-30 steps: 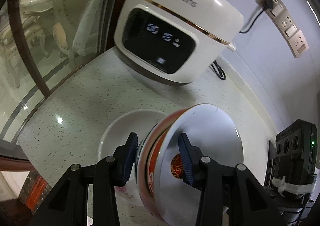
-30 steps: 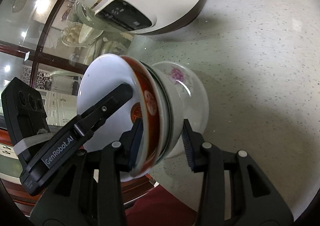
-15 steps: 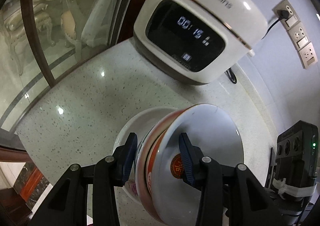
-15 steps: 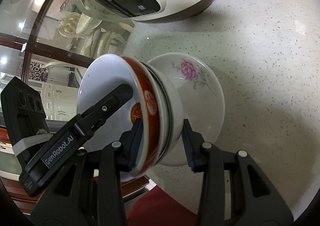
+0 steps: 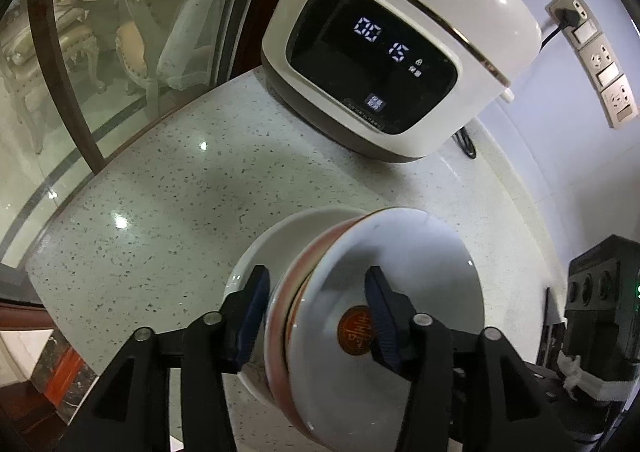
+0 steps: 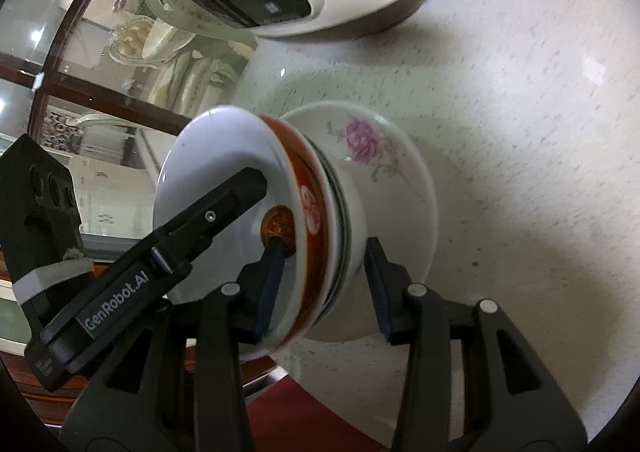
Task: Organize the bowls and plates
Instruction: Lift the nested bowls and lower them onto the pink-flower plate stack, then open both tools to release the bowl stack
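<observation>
Two nested bowls, a red-rimmed bowl with a gold-red emblem inside a white bowl with a green line, stand tilted with the foot on a floral plate on the counter. My left gripper straddles the stack's rim and its jaws are opening. One pad is inside the red-rimmed bowl and one outside, and neither presses on it. My right gripper is still shut on the stack from the other side, one pad by the emblem and one at the white bowl's outer wall, and is easing slightly. The left gripper's finger reaches into the red-rimmed bowl.
A white rice cooker with a lit display stands at the back of the speckled counter, its cord running to wall sockets. A glass partition borders the counter on the left. The counter's front edge lies close under the plate.
The stack came down onto the floral plate, which now shows more fully under it. The left jaws spread apart off the bowls. The right grip looks almost the same.
</observation>
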`<state>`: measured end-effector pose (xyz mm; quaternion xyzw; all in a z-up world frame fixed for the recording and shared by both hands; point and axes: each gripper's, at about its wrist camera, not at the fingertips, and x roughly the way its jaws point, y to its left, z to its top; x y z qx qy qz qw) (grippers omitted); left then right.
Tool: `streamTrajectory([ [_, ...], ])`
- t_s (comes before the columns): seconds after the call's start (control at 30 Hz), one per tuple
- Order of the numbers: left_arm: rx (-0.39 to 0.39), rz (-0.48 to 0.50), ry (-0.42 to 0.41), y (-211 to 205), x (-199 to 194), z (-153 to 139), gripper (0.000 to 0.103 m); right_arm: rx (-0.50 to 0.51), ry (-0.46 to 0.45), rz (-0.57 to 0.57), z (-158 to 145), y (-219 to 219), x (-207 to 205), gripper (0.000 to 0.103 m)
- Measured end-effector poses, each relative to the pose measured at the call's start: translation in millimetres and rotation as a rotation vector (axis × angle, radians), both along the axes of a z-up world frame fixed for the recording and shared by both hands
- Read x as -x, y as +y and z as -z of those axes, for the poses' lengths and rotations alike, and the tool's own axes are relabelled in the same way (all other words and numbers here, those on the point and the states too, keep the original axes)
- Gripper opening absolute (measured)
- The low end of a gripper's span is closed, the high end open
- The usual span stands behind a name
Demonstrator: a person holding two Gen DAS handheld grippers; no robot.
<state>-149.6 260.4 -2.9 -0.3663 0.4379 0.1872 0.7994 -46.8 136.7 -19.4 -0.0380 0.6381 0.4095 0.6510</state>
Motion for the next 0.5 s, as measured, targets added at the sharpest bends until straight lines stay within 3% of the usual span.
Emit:
streamTrajectory([
  [0.13,-0.025,-0.009,-0.011,1.1,0.6,-3.8,0.066,0.009,-0.045,0.016,-5.0,-3.0,-1.1,0.057],
  [0.3,-0.052,0.019,-0.022,-1.3,-1.7,-3.3,0.075,0.022,-0.046,0.037,-1.3,-7.1,-1.6,0.060],
  [0.37,-0.077,0.032,-0.042,-3.1,-1.9,-6.1,0.086,0.015,-0.041,0.047,-1.2,-9.0,-1.3,0.060],
  [0.5,-0.102,0.051,-0.066,-6.5,-3.4,-8.9,0.088,0.008,-0.063,0.038,-4.0,-9.3,2.5,0.063],
])
